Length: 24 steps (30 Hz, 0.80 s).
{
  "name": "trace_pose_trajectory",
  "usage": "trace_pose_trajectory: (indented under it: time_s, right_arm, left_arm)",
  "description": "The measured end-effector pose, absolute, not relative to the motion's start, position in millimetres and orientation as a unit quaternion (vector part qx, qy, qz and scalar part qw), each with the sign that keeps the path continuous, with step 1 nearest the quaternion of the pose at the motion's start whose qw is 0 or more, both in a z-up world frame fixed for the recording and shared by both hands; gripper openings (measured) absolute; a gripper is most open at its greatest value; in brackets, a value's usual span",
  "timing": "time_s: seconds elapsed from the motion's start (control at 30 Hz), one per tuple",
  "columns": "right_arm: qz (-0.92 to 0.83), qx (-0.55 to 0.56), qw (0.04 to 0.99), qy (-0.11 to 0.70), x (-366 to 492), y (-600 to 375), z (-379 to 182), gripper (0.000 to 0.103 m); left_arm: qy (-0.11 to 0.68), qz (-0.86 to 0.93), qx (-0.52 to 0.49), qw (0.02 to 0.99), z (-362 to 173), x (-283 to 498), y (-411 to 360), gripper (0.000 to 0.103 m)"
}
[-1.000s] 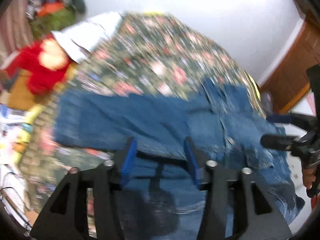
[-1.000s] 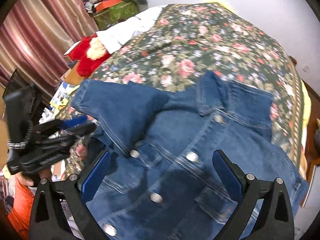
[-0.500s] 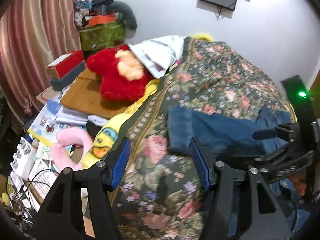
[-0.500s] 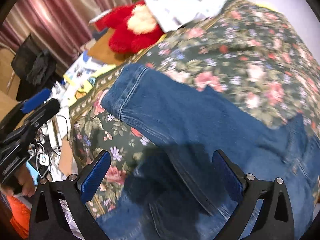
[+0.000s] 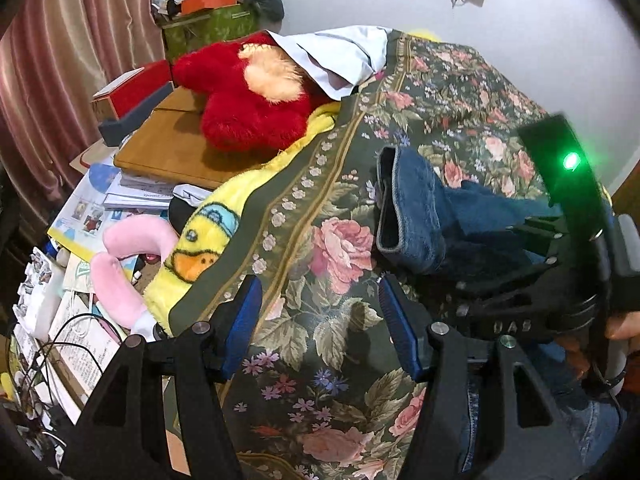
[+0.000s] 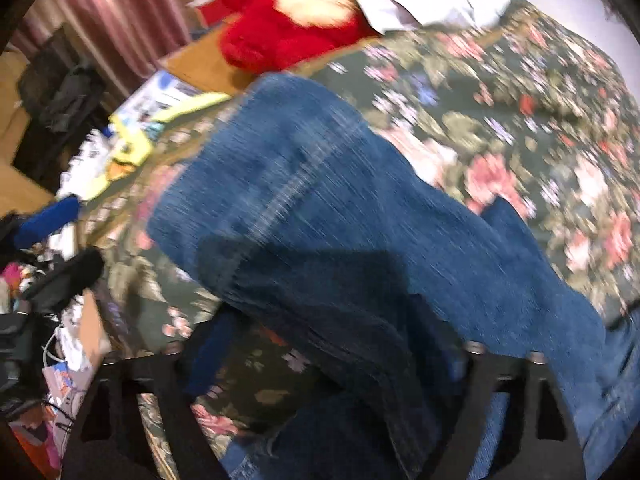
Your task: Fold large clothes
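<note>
One garment: stiff blue denim jacket [image 5: 424, 216], sleeve cuff a hollow tube, lying on the floral bedspread [image 5: 328, 216].
Left gripper [image 5: 320, 320]: spread wide, holding nothing.
Right gripper [image 6: 332, 356]: blurred, grip unclear.

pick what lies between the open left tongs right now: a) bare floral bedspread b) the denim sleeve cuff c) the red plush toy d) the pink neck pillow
a: the left tongs stand open over the floral bedspread, with the denim sleeve cuff lying beyond their tips and nothing gripped.
</note>
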State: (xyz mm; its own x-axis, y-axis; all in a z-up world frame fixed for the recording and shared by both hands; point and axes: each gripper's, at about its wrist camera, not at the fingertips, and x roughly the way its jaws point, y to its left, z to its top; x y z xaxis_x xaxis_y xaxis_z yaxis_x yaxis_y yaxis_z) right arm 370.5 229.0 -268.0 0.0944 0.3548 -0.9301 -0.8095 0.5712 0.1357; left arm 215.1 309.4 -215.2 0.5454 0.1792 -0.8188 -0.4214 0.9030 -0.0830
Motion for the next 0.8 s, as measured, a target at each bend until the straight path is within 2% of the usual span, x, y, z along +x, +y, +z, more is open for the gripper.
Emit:
trace_pose_trajectory:
  time_s: [0.07, 0.13, 0.27, 0.33, 0.8]
  right_arm:
    - [0.411, -0.186, 0.719, 0.529, 371.4, 225.5, -262.5, 0.046]
    - [0.411, -0.184, 0.724, 0.523, 371.2, 222.3, -257.6, 0.04]
    - [0.411, -0.167, 0.748, 0.493, 370.7, 208.1, -238.3, 0.019]
    - [0.409, -0.149, 0.765, 0.474, 371.2, 197.4, -218.8, 0.015]
    - [0.375, -0.057, 0.854, 0.356, 358.7, 52.6, -82.8, 0.011]
  left_arm:
    - [0.445, 0.167, -0.136, 0.869, -214.8, 215.8, 306.5, 0.06]
    - [0.445, 0.163, -0.136, 0.87, -211.9, 215.8, 302.2, 0.06]
    - [0.442, 0.161, -0.12, 0.874, -199.7, 215.6, 292.0, 0.06]
    - [0.435, 0.161, -0.109, 0.879, -190.0, 214.3, 284.9, 0.06]
    - [0.383, 0.138, -0.061, 0.911, -125.8, 207.6, 223.7, 0.062]
